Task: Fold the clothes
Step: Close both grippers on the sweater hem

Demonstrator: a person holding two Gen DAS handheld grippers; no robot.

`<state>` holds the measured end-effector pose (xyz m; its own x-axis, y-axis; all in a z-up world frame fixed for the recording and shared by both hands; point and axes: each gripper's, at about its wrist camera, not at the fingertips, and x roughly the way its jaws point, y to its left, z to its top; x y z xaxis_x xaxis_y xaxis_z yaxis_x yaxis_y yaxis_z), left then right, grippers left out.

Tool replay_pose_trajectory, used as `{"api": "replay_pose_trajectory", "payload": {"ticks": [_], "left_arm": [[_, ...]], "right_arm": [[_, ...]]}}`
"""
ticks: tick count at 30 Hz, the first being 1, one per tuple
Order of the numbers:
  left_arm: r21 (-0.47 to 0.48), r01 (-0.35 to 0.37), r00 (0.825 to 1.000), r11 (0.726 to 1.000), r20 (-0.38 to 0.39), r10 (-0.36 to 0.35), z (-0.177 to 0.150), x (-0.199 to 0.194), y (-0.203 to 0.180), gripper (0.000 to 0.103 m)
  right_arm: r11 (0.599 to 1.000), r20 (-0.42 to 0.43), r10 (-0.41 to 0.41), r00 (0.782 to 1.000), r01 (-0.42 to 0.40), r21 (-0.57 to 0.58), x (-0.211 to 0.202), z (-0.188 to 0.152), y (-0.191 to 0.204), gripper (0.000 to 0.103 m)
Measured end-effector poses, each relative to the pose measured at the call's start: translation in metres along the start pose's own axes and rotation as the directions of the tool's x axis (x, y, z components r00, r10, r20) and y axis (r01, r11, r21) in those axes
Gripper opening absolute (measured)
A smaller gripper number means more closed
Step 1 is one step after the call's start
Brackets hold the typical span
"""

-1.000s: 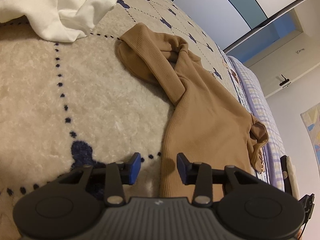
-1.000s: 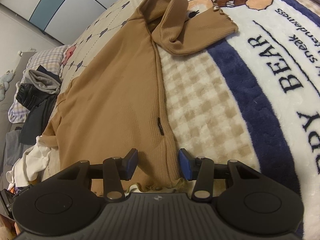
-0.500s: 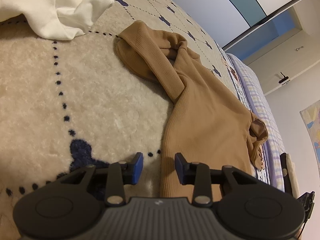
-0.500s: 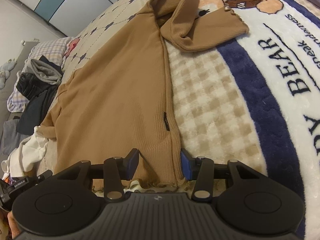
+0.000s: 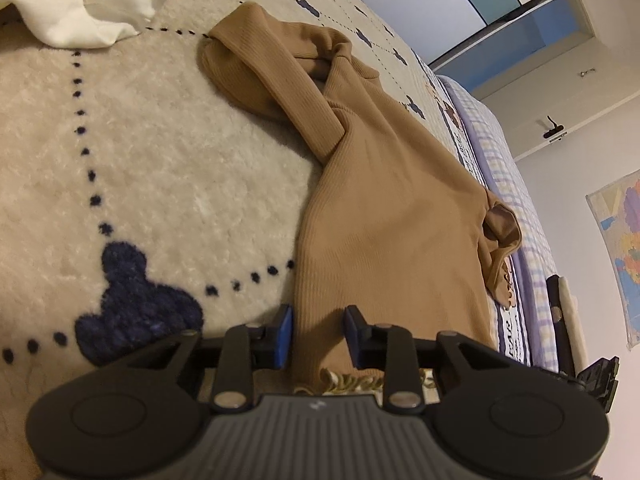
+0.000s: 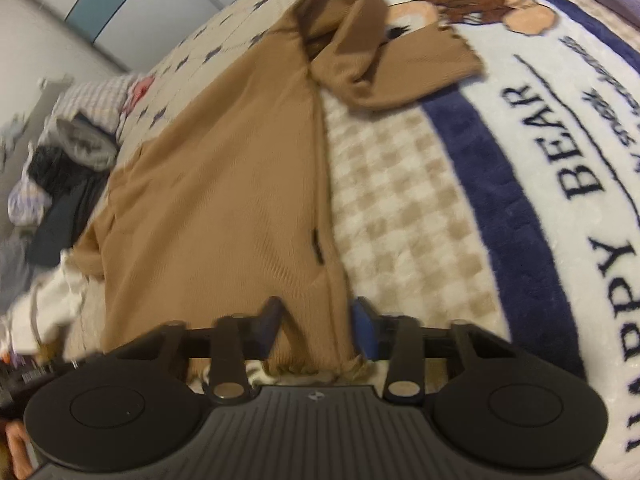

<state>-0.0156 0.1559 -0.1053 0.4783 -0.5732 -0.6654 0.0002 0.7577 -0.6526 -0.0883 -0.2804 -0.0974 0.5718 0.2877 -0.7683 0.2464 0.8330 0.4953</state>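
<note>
Garment: tan ribbed-knit long-sleeved top (image 5: 384, 216), lying flat on the bed; in the left wrist view it runs from the lower centre of the frame up to the upper centre, with its scalloped hem at the bottom edge.
Support: cream plush bed blanket with navy bear shapes and dotted lines (image 5: 168, 168); in the right wrist view its "HAPPY BEAR" lettering fills the right of the frame.
Sleeves: one lies bunched and folded over at the upper centre of each view.
Left hand-held gripper (image 5: 318, 334): jaws closing, hem corner between the blue pads; full contact with the cloth is not visible.
Right hand-held gripper (image 6: 318, 330): jaws closing on the opposite hem corner; the cloth gathers into a ridge between the pads. This view is blurred.
Handling: judged light, soft and limp; it will sag and drape, not hold shape.
Grip points: the two hem corners; the side seam gives a firmer edge.
Risk: thin knit may slip out; the plush blanket may drag on it.
Nearby: white crumpled garment (image 5: 92, 4), upper left.
</note>
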Motion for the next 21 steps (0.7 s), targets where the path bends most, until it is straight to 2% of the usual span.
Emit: {"api": "replay_pose_trajectory", "payload": {"ticks": [3,4,5,8,13,18,19,21], "left_arm": [[0.011,0.002,1.000,1.000,-0.012,-0.002,-0.001,0.000,-0.001,0.027],[0.019,-0.002,1.000,1.000,-0.020,0.002,-0.002,0.000,-0.001,0.015],[0.029,-0.009,0.999,1.000,-0.032,0.009,-0.003,0.000,-0.002,0.009],[0.061,-0.003,0.998,0.998,-0.056,0.007,-0.006,-0.001,-0.007,0.009],[0.085,-0.007,0.997,0.996,-0.071,0.013,-0.010,0.002,-0.010,0.015],[0.078,-0.008,0.997,0.997,-0.078,0.014,-0.008,0.003,-0.011,0.015],[0.082,-0.015,0.997,0.997,-0.078,0.021,-0.008,0.002,-0.012,0.011],[0.091,-0.026,0.997,0.995,-0.073,0.033,-0.009,0.000,-0.016,0.009]], "right_arm": [[0.999,0.029,0.006,1.000,-0.004,-0.044,-0.015,0.002,0.006,0.010],[0.998,0.041,0.008,0.999,-0.006,-0.058,-0.020,0.003,0.008,0.010],[0.998,0.051,0.011,0.999,-0.008,-0.064,-0.026,0.003,0.008,0.010],[0.998,0.064,0.007,0.998,-0.003,-0.056,-0.041,0.003,0.001,0.010],[0.998,-0.030,-0.067,0.997,0.067,-0.017,-0.019,-0.001,-0.016,0.017],[1.000,-0.021,-0.028,0.999,0.028,0.005,-0.016,-0.002,-0.019,0.024],[1.000,-0.017,-0.022,1.000,0.022,0.006,-0.015,-0.003,-0.019,0.024],[1.000,0.002,-0.031,1.000,0.031,-0.001,-0.016,-0.004,-0.017,0.011]]}}
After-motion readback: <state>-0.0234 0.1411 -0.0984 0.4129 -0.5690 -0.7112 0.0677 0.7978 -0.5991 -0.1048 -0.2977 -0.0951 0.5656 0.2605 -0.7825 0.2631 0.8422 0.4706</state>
